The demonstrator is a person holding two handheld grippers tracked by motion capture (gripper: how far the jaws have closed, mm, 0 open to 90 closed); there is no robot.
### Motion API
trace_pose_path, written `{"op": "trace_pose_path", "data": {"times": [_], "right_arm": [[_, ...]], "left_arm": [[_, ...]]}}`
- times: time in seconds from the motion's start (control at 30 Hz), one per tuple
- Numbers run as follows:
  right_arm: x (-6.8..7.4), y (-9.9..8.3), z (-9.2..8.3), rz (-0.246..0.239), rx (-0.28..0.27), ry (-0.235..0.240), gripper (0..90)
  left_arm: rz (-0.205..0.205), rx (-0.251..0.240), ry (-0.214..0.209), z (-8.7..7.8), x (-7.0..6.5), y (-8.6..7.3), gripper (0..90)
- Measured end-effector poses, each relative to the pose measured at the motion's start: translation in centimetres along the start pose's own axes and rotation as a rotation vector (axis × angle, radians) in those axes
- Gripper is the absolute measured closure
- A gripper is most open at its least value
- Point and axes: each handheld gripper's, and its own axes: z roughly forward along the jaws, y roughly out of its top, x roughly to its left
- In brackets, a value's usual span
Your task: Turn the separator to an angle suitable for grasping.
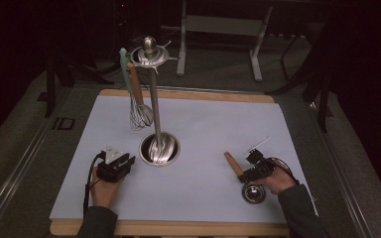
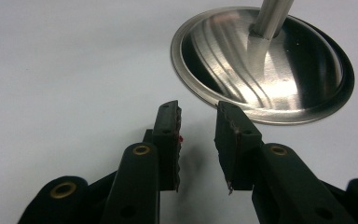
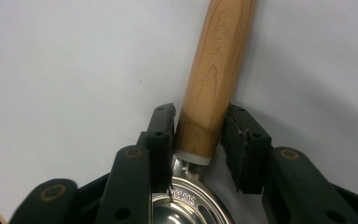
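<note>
A ladle lies on the white mat at the right, its wooden handle [image 1: 232, 163] pointing away and left and its steel bowl [image 1: 253, 192] nearest the person. My right gripper [image 1: 244, 173] is open and straddles the lower end of the handle [image 3: 214, 60]. In the right gripper view [image 3: 199, 123] one jaw touches the wood and a thin gap shows at the other. The bowl's rim [image 3: 186, 207] sits between the jaw bases. My left gripper [image 1: 128, 161] is open on nothing, and its tips [image 2: 198, 116] point at the stand's round steel base [image 2: 270, 70].
A steel utensil stand [image 1: 159, 148] rises mid-mat to a hook ring [image 1: 150, 53]. A whisk [image 1: 140, 116] with a wooden handle and a green spatula [image 1: 124, 69] hang from it. The mat covers a wooden board [image 1: 188, 95]. Dark floor and a metal frame [image 1: 221, 25] lie beyond.
</note>
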Motion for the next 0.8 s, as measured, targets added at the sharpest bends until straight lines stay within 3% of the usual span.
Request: {"op": "trace_pose_path", "data": {"times": [0.17,0.37,0.8], "right_arm": [[0.9,0.6,0.2,-0.021,0.049,-0.056,66.1],[1.6,1.1,0.4,-0.026,0.038,-0.051,70.4],[2.3,1.4,0.3,-0.060,0.009,-0.032,70.6]], "left_arm": [[0.005,0.002,0.002,0.0,0.0,0.0,70.3],[-0.001,0.002,-0.002,0.0,0.0,0.0,70.2],[-0.002,0.008,-0.005,0.1,0.1,0.0,70.2]]}}
